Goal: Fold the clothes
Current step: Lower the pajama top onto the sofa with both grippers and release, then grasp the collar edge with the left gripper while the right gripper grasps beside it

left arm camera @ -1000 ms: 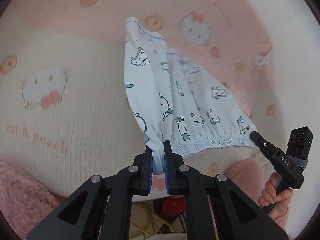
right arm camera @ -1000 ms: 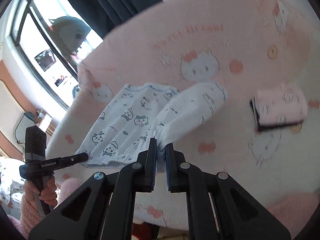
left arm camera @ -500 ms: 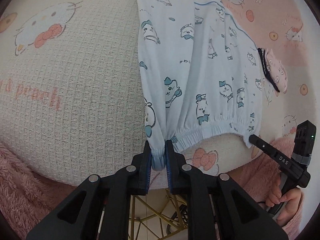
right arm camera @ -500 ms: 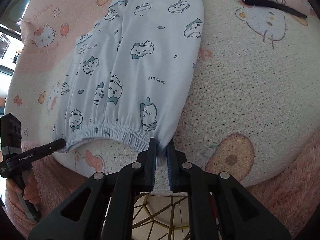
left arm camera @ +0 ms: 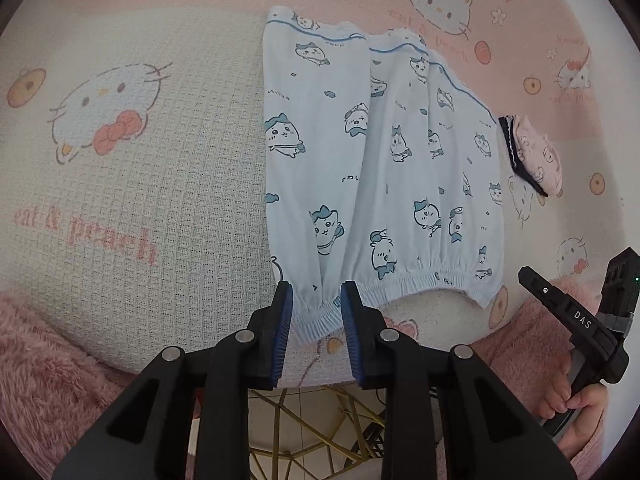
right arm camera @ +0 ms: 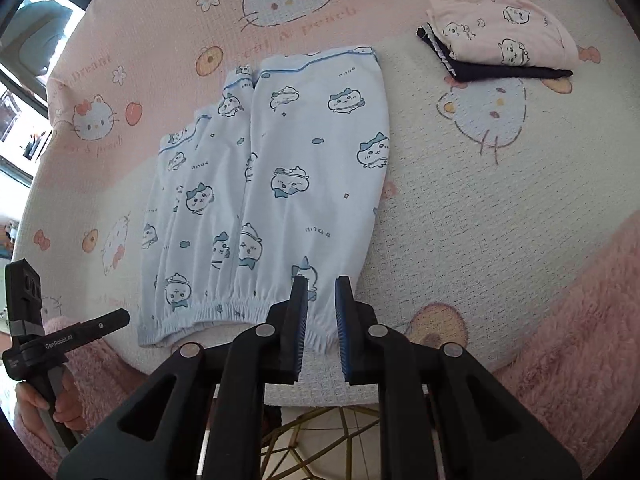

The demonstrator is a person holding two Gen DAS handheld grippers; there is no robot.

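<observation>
Light blue pyjama trousers [left arm camera: 380,176] with a cartoon print lie flat on the pink and cream blanket [left arm camera: 160,184], legs side by side, elastic waistband at the near edge. They also show in the right wrist view [right arm camera: 280,184]. My left gripper [left arm camera: 316,300] is open, its jaws either side of the waistband's left corner. My right gripper [right arm camera: 321,294] is open over the waistband's right corner. Neither grips the cloth. The right gripper shows in the left wrist view [left arm camera: 532,280], the left gripper in the right wrist view [right arm camera: 116,317].
A folded stack of a pink printed garment [right arm camera: 504,36] on a dark one [right arm camera: 500,72] lies at the far right of the blanket. The blanket's fluffy pink border [right arm camera: 580,320] hangs over the near edge. Gold chair legs [left arm camera: 320,408] and tiled floor show below.
Both grippers have opened and let go of the waistband corners. The trousers, held up a second ago, now lie spread flat on the blanket.
</observation>
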